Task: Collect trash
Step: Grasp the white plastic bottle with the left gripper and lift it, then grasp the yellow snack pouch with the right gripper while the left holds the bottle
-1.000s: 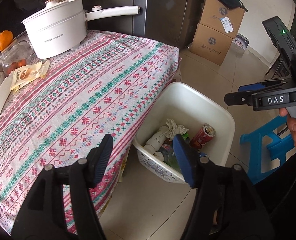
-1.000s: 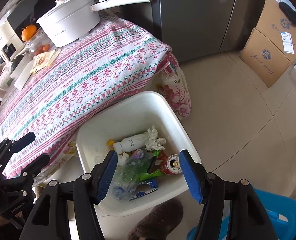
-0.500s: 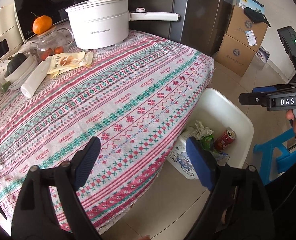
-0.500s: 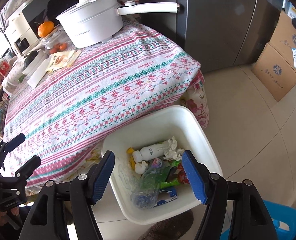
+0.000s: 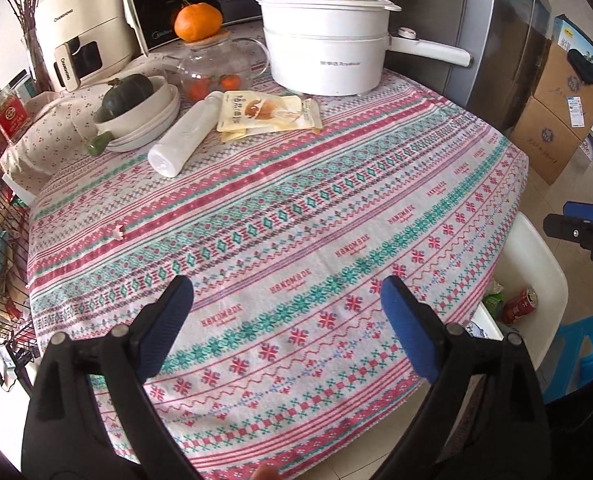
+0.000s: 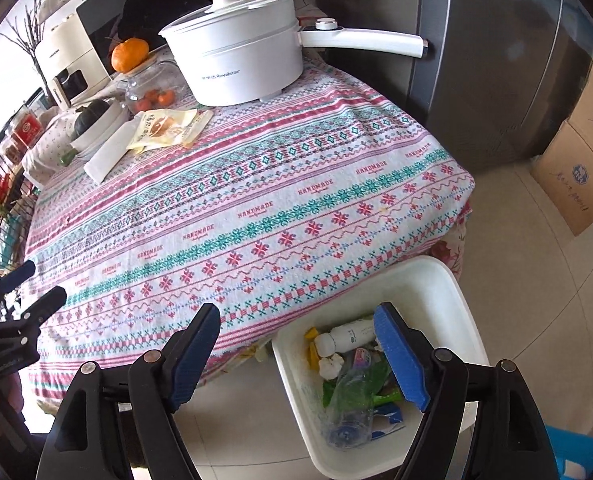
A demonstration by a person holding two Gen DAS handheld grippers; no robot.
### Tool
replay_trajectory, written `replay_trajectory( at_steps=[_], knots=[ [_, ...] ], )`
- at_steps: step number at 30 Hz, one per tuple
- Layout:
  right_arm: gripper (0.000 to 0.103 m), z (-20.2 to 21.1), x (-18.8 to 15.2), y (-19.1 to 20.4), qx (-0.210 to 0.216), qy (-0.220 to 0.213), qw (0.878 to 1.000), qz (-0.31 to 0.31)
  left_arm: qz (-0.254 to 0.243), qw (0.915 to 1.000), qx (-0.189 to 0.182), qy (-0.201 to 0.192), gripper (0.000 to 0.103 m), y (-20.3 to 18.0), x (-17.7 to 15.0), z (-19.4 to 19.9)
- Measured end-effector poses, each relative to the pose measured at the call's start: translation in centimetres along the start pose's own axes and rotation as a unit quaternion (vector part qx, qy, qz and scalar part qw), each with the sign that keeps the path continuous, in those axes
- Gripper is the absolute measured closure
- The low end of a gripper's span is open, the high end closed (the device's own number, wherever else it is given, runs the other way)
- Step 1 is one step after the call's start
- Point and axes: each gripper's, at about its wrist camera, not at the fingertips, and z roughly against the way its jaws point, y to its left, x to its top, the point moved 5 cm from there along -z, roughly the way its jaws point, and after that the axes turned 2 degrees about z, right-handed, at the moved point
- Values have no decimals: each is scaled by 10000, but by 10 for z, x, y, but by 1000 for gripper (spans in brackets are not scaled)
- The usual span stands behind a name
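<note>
On the patterned tablecloth (image 5: pixel 296 208), at the far side, lie a white bottle (image 5: pixel 184 140) on its side and a snack wrapper (image 5: pixel 268 114). My left gripper (image 5: pixel 284 292) hovers over the cloth's near part, well short of them, its jaws opening and nothing between them. My right gripper (image 6: pixel 296 316) hangs over the table's edge and the white bin (image 6: pixel 436 292) on the floor, its jaws opening too and holding nothing. In the bin lie a clear plastic bottle (image 6: pixel 352 404), a white bottle (image 6: pixel 352 334), a red can (image 5: pixel 520 306) and scraps.
A white electric pot (image 5: pixel 328 52), a glass teapot (image 5: pixel 216 68) with an orange on top and a bowl (image 5: pixel 136 108) holding a squash stand at the table's back. Cardboard boxes (image 6: pixel 576 172) sit by the fridge. A blue stool (image 5: pixel 584 352) stands beside the bin.
Both views have swung from the bin towards the table top. Both grippers' jaws stand wider than before. The bottle and wrapper now show closer in the left wrist view.
</note>
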Motion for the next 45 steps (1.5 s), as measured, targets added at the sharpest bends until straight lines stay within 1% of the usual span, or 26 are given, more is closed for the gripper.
replay_trajectory(
  at_steps=[3, 5, 8, 10, 12, 15, 16, 17, 19, 23, 25, 28, 29, 30, 33, 37, 41, 44, 45],
  knots=[
    [22, -7, 16, 14, 74, -65, 9999, 49, 117, 9997, 204, 13, 8, 27, 15, -14],
    [21, -13, 27, 22, 121, -96, 9998, 100, 199, 9995, 235, 24, 8, 45, 27, -26],
    [21, -24, 46, 35, 94, -143, 9994, 294, 250, 9988, 416, -75, 8, 71, 50, -46],
    [21, -33, 58, 43, 89, -194, 9989, 429, 247, 9985, 461, -160, 8, 85, 66, -60],
    [21, -43, 70, 50, 117, -248, 9980, 566, 229, 9985, 429, -237, 11, 97, 81, -75],
    [21, -59, 86, 62, 141, -321, 9964, 771, 115, 9989, 380, -263, 18, 106, 101, -99],
    [21, -64, 90, 66, 156, -340, 9958, 834, 63, 9990, 386, -232, 24, 108, 107, -109],
    [21, -69, 94, 70, 173, -357, 9953, 888, 6, 9991, 378, -173, 33, 110, 112, -119],
    [21, -79, 102, 78, 216, -396, 9941, 988, -54, 9994, 348, -57, 41, 112, 124, -137],
    [21, -101, 116, 95, 319, -410, 9913, 1209, -216, 9995, 218, 91, 42, 109, 140, -165],
    [21, -112, 123, 104, 324, -421, 9897, 1332, -322, 9990, 212, 239, 42, 107, 145, -178],
    [21, -128, 135, 118, 318, -441, 9872, 1496, -362, 9974, 210, 583, 43, 107, 146, -196],
    [21, -132, 138, 123, 338, -454, 9863, 1550, -326, 9972, 166, 657, 47, 108, 145, -198],
    [21, -137, 141, 129, 359, -466, 9852, 1610, -274, 9971, 119, 703, 47, 110, 144, -199],
    [21, -151, 151, 149, 345, -512, 9819, 1791, -32, 9978, -76, 664, 48, 115, 137, -193],
    [21, -167, 161, 177, 328, -594, 9762, 2061, 268, 9979, -272, 527, 50, 124, 111, -174],
    [21, -183, 171, 203, 196, -756, 9674, 2409, 380, 9980, -376, 328, 51, 129, 81, -146],
    [26, -198, 179, 219, 48, -846, 9613, 2620, 523, 9971, -487, 267, 51, 137, 63, -132],
    [30, -202, 181, 223, -5, -869, 9596, 2678, 571, 9966, -535, 252, 51, 140, 58, -131]
  ],
)
